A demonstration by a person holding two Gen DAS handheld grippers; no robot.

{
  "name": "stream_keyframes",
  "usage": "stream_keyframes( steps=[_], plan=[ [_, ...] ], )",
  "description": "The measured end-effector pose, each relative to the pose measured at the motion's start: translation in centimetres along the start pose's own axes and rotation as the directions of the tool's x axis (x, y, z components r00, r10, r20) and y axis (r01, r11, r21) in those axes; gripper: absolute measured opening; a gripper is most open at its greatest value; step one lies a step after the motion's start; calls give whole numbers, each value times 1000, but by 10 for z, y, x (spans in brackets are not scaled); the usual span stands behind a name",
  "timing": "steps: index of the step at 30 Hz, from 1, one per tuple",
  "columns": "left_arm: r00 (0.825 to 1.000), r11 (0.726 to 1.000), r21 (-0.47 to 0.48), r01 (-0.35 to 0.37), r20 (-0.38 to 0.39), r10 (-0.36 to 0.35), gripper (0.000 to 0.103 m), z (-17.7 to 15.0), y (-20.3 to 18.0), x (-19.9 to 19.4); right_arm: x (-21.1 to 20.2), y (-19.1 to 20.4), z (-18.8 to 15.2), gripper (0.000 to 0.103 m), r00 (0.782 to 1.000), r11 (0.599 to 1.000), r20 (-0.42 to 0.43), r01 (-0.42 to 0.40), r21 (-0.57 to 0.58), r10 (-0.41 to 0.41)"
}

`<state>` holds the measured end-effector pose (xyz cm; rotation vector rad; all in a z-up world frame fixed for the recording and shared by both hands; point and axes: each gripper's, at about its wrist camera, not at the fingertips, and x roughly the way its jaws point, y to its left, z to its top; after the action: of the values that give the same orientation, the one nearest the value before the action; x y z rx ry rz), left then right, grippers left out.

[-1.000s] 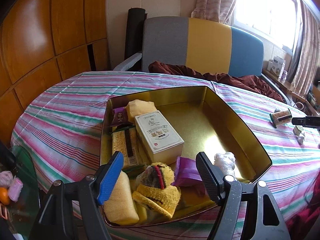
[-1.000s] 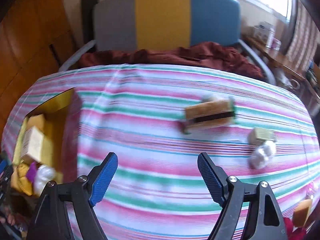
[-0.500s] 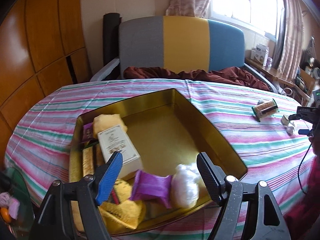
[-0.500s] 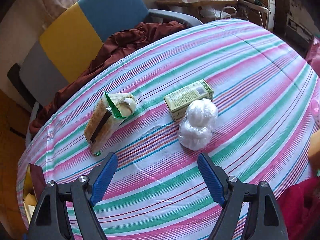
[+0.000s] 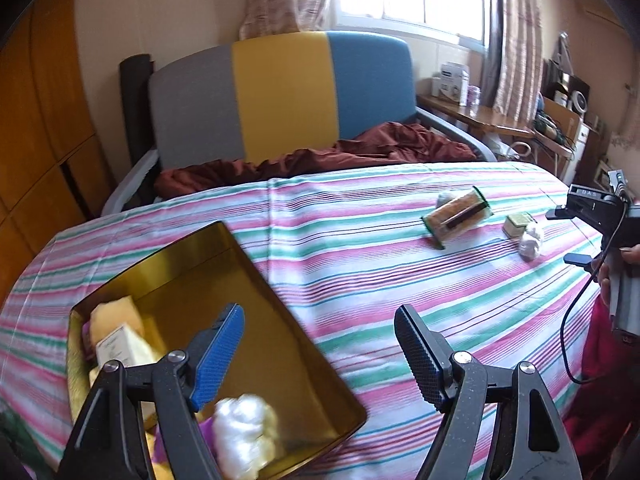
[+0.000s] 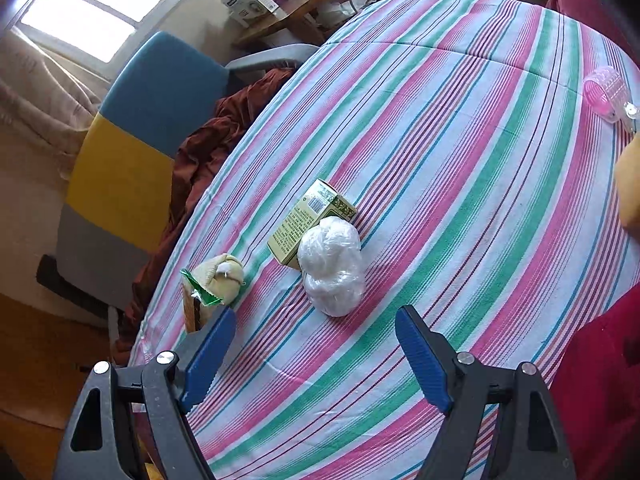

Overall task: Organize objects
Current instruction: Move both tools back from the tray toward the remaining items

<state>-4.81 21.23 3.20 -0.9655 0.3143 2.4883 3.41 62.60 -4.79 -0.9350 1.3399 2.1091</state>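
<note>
- Left gripper (image 5: 320, 354): jaws spread apart and empty, poised above the near right wall of the tin.
- Gold tin (image 5: 256, 256): open, lidless, resting on the striped cloth (image 5: 360, 248); right half of the floor bare.
- Nearest in the tin: white plastic-wrapped bundle (image 5: 242, 432), blurred, with a purple wrapper (image 5: 164, 446) just beside it at the near edge.
- Farther back along the tin's left wall: white carton (image 5: 116, 348) with small dark print, too small to read, lying against a yellow sponge (image 5: 116, 312).
- Right gripper (image 6: 316, 354): jaws spread wide, nothing between the pads, held over bare cloth just short of the loose items.
- Second white wrapped bundle (image 6: 332, 268): on the cloth straight ahead of the right gripper, touching the carton behind it.
- Olive-green carton (image 6: 310, 220): lying on its side; barcode on the end flap, dense columns of print on the upper face, not legible.
- Snack pack with green serrated end (image 6: 196, 300): left of the bundle, partly behind the left blue pad; tan with a dark band in the left wrist view.
- Beige pouch (image 6: 222, 276): touching the far end of the snack pack.
- Pink ribbed roller (image 6: 604, 94): far right edge of the cloth, well apart from the rest.
- Chair back (image 5: 280, 96): grey, yellow and blue panels beyond the table, dark red fabric (image 5: 320, 156) heaped on the seat.
</note>
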Motion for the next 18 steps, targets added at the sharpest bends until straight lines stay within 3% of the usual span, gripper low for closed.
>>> stream_keyframes(
  steps=[8,11,18],
  plan=[
    [998,983,170,67,-26,-63,93,36,-70,45,-9,-11,5,83,995,993,24,-99,69,98],
    [996,962,259,88,-20,-86,98,49,-99,65,-13,-16,9,83,991,987,49,-130,94,125],
    [991,904,409,127,-17,-131,99,74,-146,115,-13,-30,15,84,981,967,53,-194,165,188]
  ],
)
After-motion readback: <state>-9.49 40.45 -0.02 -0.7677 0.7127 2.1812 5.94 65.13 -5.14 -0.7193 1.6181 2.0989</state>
